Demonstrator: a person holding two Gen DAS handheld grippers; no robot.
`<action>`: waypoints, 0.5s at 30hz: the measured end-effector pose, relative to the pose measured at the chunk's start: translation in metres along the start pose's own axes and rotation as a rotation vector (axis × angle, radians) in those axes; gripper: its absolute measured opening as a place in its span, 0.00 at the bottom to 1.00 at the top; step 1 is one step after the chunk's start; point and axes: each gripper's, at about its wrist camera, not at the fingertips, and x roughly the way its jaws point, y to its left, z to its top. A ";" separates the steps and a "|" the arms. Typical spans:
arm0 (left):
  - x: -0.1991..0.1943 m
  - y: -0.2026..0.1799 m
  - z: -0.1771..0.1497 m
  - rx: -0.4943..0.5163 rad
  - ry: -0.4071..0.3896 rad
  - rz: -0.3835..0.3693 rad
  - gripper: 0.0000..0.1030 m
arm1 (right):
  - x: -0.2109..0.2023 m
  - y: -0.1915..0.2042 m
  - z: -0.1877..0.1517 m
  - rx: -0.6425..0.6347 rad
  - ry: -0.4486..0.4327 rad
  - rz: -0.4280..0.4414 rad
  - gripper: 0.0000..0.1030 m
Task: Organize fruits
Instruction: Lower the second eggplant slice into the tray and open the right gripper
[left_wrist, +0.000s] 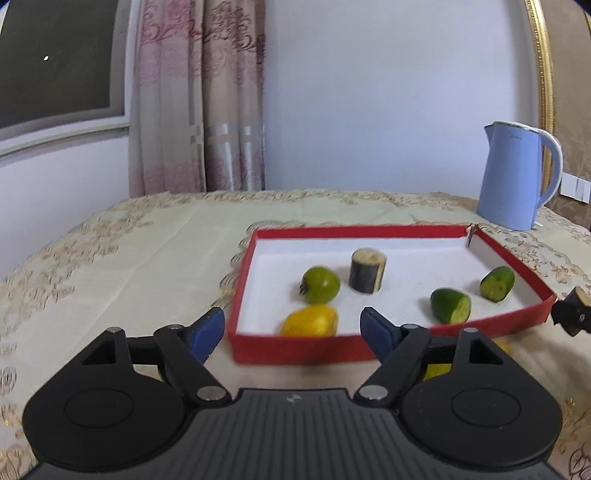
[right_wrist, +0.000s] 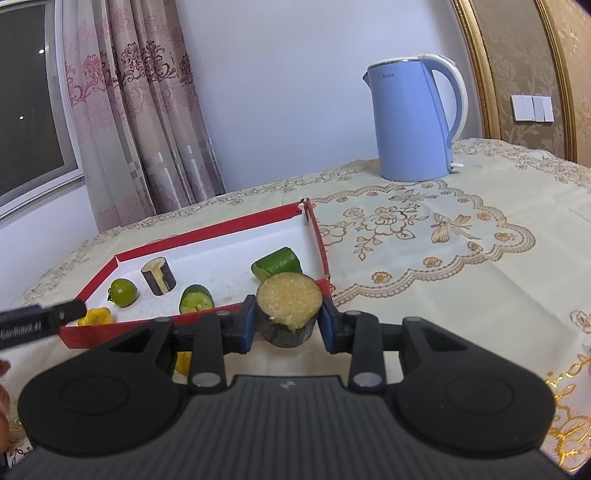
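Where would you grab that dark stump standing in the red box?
Grip the dark stump across its round bark sides, coming down from above. It stands upright on a flat end, apart from the green tomato, so one finger fits down each side. The open left gripper looks nearest.

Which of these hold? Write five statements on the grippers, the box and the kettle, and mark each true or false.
1. The right gripper clamps a dark-skinned cane piece. True.
2. The left gripper holds the yellow fruit. False: its fingers are spread apart and hold nothing; the yellow fruit lies in the box.
3. Two cut green pieces lie in the box. True.
4. The kettle stands inside the box. False: it stands on the tablecloth beyond the box's far corner.
5. The box holds no cane piece. False: a second cane piece stands upright in it.
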 end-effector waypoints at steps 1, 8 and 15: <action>0.000 0.004 -0.001 -0.017 0.009 -0.007 0.78 | 0.000 0.000 0.000 -0.002 0.000 -0.002 0.32; 0.008 0.015 -0.005 -0.080 0.075 -0.028 0.78 | -0.001 0.006 0.000 -0.036 -0.004 -0.010 0.32; 0.010 0.016 -0.005 -0.091 0.091 -0.042 0.79 | 0.006 0.028 0.011 -0.167 0.014 0.010 0.32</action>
